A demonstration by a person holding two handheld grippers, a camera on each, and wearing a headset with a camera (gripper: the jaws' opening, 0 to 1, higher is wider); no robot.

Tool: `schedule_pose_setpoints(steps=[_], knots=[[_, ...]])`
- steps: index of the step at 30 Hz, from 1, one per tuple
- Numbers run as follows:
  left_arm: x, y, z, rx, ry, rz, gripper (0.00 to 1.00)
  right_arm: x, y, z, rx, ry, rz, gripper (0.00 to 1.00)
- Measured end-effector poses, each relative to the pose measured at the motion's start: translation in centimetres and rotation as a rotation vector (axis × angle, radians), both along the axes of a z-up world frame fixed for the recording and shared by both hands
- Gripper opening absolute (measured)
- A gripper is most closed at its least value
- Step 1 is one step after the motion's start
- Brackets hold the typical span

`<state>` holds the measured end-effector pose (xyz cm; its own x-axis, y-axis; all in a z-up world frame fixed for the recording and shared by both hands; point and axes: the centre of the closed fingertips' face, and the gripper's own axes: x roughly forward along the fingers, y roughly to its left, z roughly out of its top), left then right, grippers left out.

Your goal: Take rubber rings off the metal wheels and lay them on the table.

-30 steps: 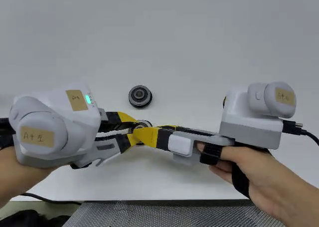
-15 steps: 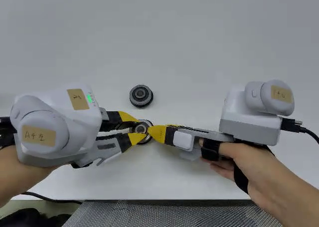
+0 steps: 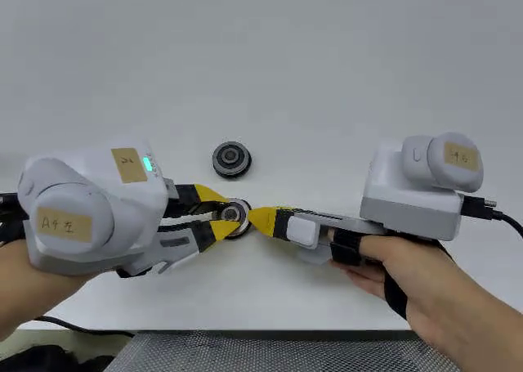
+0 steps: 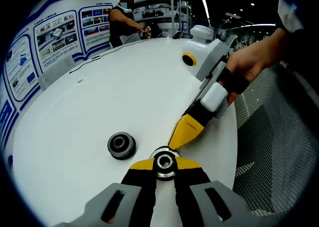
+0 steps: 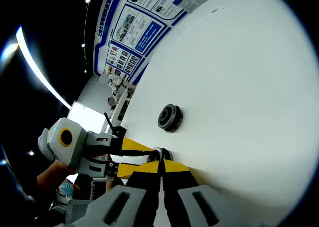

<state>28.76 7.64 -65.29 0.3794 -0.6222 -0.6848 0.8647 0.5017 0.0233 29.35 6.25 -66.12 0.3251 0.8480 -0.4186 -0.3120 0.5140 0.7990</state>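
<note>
You are clamping the left gripper (image 3: 222, 212) on a metal wheel (image 4: 164, 162) — its yellow-tipped jaws are sitting on either side of the wheel, low in the centre of the left gripper view. The wheel is hanging close over the white table (image 3: 343, 86); whether it is touching the surface I cannot tell. The right gripper (image 3: 263, 218) is pointing in from the right of the head view with its jaws pressed together, and their tips are meeting the rim of the held wheel. Whether a rubber ring is caught between them is too small to make out. A second wheel (image 3: 230, 159) — dark around the outside, metal at the hub — is lying flat on the table just above the middle of the head view, apart from both grippers.
</note>
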Motion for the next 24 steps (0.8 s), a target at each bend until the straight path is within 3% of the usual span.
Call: schedule_pose_setpoints(steps=[24], knots=[[0.05,-0.09,-0.03,0.003,0.001,-0.002,0.13,-0.08,0.13,0.50,-0.041,-0.034,0.027,0.00]])
